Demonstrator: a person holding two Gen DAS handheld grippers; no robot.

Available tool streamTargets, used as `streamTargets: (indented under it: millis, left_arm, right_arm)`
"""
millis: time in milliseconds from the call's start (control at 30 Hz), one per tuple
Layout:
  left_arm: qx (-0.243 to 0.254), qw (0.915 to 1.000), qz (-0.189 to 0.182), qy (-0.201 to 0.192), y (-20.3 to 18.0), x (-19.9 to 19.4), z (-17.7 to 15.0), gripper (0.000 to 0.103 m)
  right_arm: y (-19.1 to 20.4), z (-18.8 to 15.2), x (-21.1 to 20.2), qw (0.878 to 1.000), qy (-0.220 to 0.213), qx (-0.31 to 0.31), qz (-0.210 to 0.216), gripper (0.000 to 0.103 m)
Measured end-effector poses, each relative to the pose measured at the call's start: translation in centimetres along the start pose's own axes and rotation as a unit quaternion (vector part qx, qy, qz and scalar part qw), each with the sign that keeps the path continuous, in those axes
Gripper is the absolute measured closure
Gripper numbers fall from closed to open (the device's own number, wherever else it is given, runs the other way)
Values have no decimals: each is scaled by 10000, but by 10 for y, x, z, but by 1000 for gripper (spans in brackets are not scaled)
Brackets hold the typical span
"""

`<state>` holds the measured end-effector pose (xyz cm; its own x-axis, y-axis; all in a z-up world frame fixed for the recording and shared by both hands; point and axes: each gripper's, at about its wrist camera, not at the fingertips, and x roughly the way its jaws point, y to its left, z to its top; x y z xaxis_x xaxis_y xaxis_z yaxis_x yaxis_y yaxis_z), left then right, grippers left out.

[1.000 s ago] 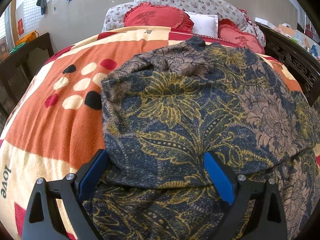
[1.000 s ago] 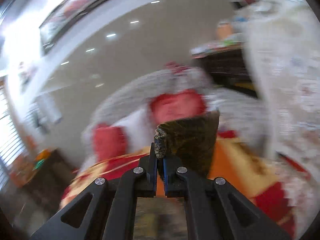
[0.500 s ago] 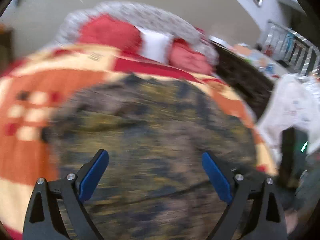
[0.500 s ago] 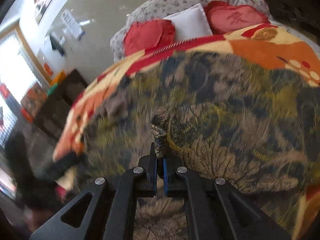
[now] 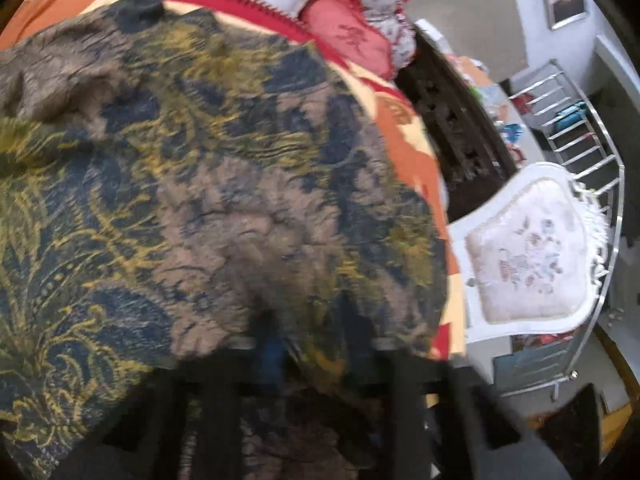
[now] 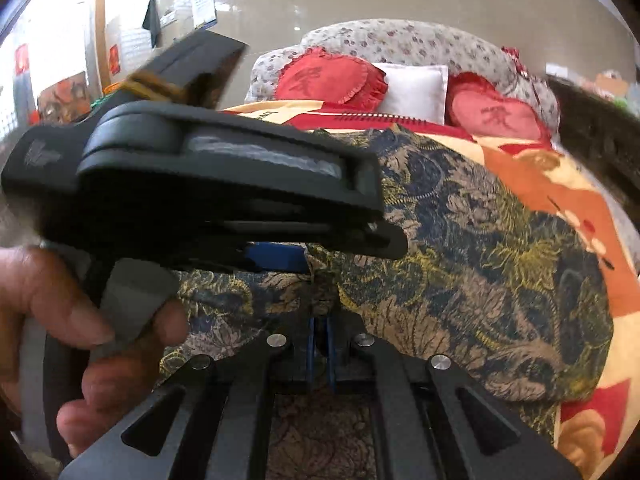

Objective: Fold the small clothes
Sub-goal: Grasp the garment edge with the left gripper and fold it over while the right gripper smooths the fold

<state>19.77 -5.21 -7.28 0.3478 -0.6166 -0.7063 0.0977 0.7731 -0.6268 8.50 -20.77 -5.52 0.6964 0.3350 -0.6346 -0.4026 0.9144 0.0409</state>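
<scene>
My right tongs (image 6: pixel 320 334) clamp a fold of the floral-print garment (image 6: pixel 480 248), which lies across the bed (image 6: pixel 580 216). My left tongs (image 5: pixel 304 360) have just been closing on its near edge. Advice: lift both 2 grips level, keeping the edge taut.

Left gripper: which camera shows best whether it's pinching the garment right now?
The right wrist view: the left gripper crosses it side-on, its blue pad meeting the edge of the floral garment, jaws just closing with cloth between them. The left wrist view shows only dark, motion-blurred fingers under the garment.
</scene>
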Motion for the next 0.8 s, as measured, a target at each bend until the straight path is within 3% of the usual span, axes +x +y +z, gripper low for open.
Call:
streamTargets:
  millis: [33,167,333,500,633,800]
  left_arm:
    - [-39,9999,141,-46,2,0,-1,99]
    - [14,9993,313,-189,3,-2,-6,100]
    - [539,9961,444,-532,-19,-27,-14,100]
    - [962,9868,465,-1221,-35,-95,-8,100]
    - [1003,9762,1041,-1617,-12,-148,2,100]
    - [522,9706,1722,-1601,49,-178,5,100]
  right_arm:
    - [0,0,0,10000,13,-10,-32,83]
    - [0,-3,1,9998,107,13,-195,78]
    - [-9,-16,-21,9985,110,225,-485,52]
    - [-41,-35,-29,9875,371,923,-1220,51]
    - [-64,-49,-27,9744,512,1515,-1583,51]
    - [-85,-58,-25,9633,620,2033,-1637,51]
